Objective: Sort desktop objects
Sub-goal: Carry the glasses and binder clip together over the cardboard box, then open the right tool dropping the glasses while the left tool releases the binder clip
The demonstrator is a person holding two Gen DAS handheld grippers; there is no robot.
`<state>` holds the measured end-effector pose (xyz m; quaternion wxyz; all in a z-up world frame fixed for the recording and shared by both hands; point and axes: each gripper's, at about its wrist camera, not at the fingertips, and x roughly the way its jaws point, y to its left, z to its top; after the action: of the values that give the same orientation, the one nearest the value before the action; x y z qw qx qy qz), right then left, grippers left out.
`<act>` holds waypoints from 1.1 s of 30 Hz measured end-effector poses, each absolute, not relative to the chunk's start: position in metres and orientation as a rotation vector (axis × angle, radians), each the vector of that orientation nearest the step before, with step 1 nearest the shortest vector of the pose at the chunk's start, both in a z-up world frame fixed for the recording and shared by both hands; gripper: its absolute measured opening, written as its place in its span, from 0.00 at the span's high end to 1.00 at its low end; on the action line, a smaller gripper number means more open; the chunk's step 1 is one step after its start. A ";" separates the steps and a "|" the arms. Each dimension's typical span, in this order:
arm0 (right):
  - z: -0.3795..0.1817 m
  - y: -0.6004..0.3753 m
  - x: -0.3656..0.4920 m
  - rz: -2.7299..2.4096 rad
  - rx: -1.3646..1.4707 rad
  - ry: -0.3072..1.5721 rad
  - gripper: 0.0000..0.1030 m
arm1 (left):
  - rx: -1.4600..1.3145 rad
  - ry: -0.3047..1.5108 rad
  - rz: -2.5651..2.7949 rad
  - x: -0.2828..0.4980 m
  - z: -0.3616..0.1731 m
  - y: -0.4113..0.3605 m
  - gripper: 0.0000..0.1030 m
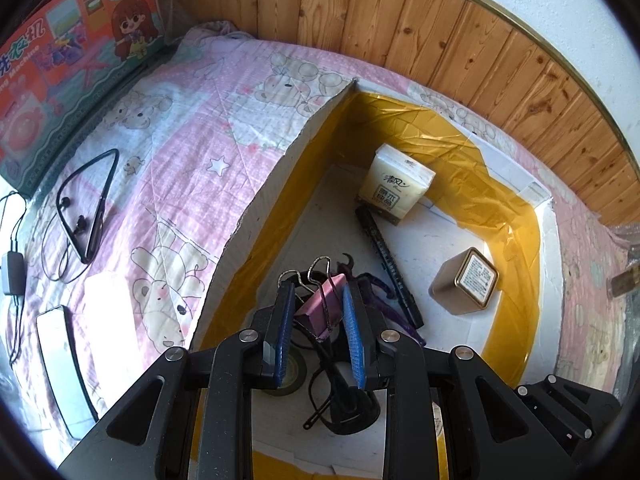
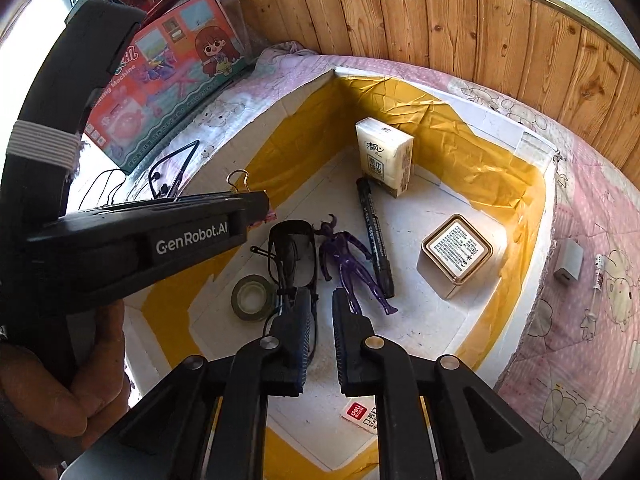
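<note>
My left hand-held gripper point(image 1: 318, 312) is clamped on a pink binder clip point(image 1: 322, 306), poised over the tape-lined box point(image 1: 516, 204) on the bed. My right hand-held gripper point(image 2: 322, 300) has its jaws drawn narrow with nothing between them, just above the black glasses point(image 2: 292, 248) and purple figure point(image 2: 350, 260) on the box floor. Marker point(image 2: 374, 236), tissue pack point(image 2: 386, 156), tin point(image 2: 456, 254) and tape roll point(image 2: 252, 298) lie inside.
</note>
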<state>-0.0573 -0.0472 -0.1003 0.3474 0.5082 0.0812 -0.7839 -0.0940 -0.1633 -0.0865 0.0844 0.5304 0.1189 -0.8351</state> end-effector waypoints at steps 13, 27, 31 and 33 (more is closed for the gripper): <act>-0.109 -0.051 -0.049 -1.989 1.350 0.242 0.87 | 1.637 0.471 -2.492 -0.104 -0.096 -0.166 0.63; -0.115 -0.051 -0.047 -1.964 1.359 0.239 0.87 | 1.630 0.400 -2.519 -0.102 -0.086 -0.154 0.63; -0.111 -0.051 -0.039 -1.952 1.349 0.253 0.87 | 1.614 0.392 -2.527 -0.097 -0.079 -0.151 0.63; -0.108 -0.049 -0.034 -1.952 1.341 0.263 0.87 | 1.606 0.383 -2.532 -0.094 -0.075 -0.149 0.63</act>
<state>-0.0344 -0.0486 -0.1076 0.3704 0.5229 0.1024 -0.7609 -0.0944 -0.1488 -0.0752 0.0593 0.5304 0.1266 -0.8361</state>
